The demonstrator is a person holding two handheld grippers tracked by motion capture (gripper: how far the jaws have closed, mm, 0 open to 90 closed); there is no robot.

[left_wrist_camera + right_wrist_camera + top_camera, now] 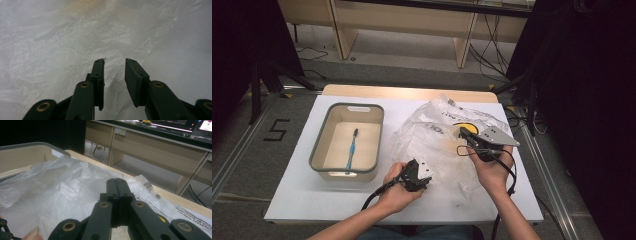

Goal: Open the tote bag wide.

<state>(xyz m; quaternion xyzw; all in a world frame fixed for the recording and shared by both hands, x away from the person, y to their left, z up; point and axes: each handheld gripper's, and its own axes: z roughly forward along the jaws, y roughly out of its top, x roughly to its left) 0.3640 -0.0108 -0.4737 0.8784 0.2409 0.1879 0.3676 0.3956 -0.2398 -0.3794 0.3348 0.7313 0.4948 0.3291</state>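
A crumpled clear plastic bag (437,135) with black print lies on the white table (302,195), right of centre. Something yellow (464,126) shows through its far side. My left gripper (426,178) sits at the bag's near left edge. In the left gripper view its jaws (114,61) stand apart just above the wrinkled film (62,45), and a low ridge of plastic lies loose between them. My right gripper (465,132) is over the bag's right part. In the right gripper view its jaws (116,180) are pressed together against the bag (57,187). I cannot tell whether film is pinched.
A grey-rimmed beige tub (319,150) stands on the table's left half with a blue toothbrush (352,150) lying in it; its wall (25,155) also appears in the right gripper view. Beyond the far table edge (175,197) are wooden desks and floor cables.
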